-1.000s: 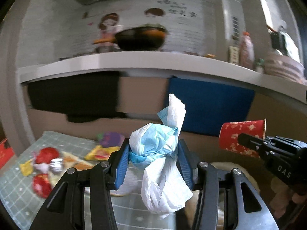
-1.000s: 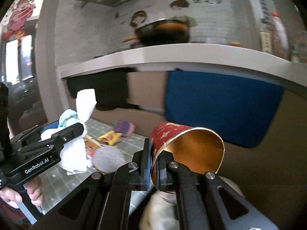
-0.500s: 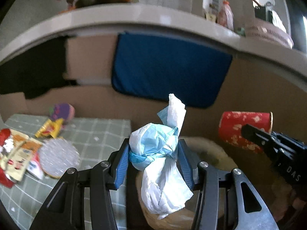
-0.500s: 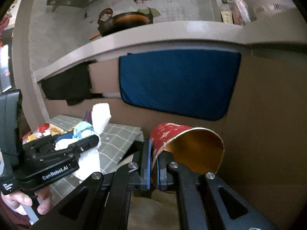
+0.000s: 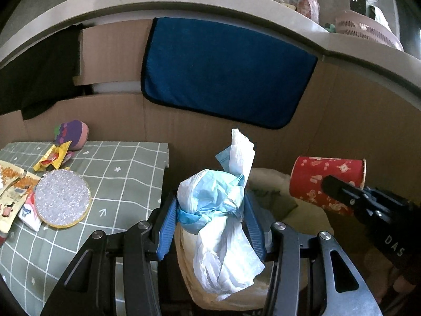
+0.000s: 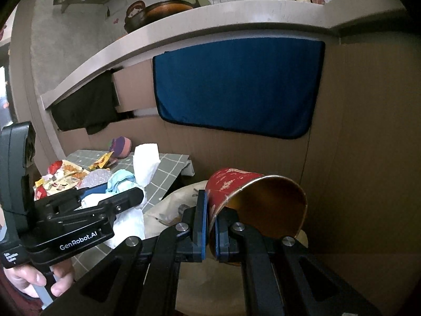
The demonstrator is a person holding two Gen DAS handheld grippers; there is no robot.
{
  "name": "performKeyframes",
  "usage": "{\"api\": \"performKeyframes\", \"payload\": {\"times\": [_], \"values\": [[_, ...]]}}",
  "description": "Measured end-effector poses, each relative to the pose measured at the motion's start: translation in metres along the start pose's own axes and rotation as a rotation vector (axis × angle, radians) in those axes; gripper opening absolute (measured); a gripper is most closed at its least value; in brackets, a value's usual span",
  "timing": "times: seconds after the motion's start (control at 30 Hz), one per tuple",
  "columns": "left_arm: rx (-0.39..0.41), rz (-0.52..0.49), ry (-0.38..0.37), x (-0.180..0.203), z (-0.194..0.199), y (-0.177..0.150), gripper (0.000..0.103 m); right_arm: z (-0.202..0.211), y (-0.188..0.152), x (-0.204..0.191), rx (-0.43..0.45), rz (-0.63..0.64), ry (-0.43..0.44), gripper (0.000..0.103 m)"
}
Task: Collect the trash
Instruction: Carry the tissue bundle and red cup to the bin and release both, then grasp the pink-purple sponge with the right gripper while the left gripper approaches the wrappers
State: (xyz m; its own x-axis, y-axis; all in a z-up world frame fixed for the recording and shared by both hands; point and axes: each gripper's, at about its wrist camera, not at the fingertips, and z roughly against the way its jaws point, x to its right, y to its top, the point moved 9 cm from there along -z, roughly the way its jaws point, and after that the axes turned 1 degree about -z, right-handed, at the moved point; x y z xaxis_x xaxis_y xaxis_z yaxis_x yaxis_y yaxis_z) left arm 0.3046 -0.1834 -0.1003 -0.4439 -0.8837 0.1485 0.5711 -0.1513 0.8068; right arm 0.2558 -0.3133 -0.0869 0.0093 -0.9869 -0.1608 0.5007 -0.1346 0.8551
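Over the bag [image 5: 265, 184], at six o'clock, the left gripper [image 5: 210, 226] clamping the tissue wad [image 5: 218, 210] and the right gripper [image 6: 209, 226] pinching the cup [image 6: 252, 205] should each release only once centred above its mouth.

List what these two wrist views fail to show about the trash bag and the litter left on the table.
- Trash bag: in the left wrist view the tissue wad in the left claw covers its opening; in the right wrist view the red cup and right claw cover it. Contents unseen.
- Wrappers on the table: cut off by the left wrist view's left edge.
- Wrapper print: too small to read.
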Motion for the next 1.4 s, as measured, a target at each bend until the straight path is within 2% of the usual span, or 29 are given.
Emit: {"api": "performKeyframes", "payload": {"times": [0.33,0.47,0.53,0.57,0.67,0.7,0.8,0.93,1.13,1.3,1.4], "values": [[-0.041,-0.001,-0.034,0.004,-0.019,-0.004,0.050,-0.014,-0.014,0.012,-0.068,-0.053,0.013,0.004],[-0.080,0.014,-0.076,0.005,-0.032,-0.010,0.053,-0.020,-0.020,0.016,-0.086,-0.069,0.017,0.005],[-0.100,0.030,-0.117,0.007,-0.037,-0.012,0.058,-0.022,-0.022,0.018,-0.090,-0.083,0.020,0.008],[-0.106,0.039,-0.138,0.007,-0.038,-0.013,0.061,-0.023,-0.023,0.020,-0.091,-0.089,0.018,0.013],[-0.109,0.034,-0.129,0.005,-0.041,-0.013,0.064,-0.024,-0.027,0.024,-0.094,-0.098,0.007,0.036],[-0.111,0.030,-0.127,0.005,-0.041,-0.013,0.064,-0.024,-0.027,0.025,-0.093,-0.104,0.008,0.040],[-0.111,0.037,-0.128,0.003,-0.039,-0.013,0.065,-0.025,-0.029,0.029,-0.092,-0.118,0.003,0.041],[-0.092,0.054,-0.100,-0.006,-0.030,-0.010,0.065,-0.024,-0.029,0.032,-0.088,-0.119,-0.012,0.041],[-0.047,0.064,-0.029,-0.033,-0.002,-0.009,0.065,-0.019,-0.025,0.029,-0.077,-0.118,-0.018,0.048],[0.012,0.064,0.070,-0.077,0.038,-0.008,0.065,-0.018,-0.020,0.015,-0.086,-0.095,0.003,0.049],[0.054,0.100,0.148,-0.119,0.067,-0.008,0.065,-0.015,-0.012,0.000,-0.066,-0.065,0.007,0.049]]}}
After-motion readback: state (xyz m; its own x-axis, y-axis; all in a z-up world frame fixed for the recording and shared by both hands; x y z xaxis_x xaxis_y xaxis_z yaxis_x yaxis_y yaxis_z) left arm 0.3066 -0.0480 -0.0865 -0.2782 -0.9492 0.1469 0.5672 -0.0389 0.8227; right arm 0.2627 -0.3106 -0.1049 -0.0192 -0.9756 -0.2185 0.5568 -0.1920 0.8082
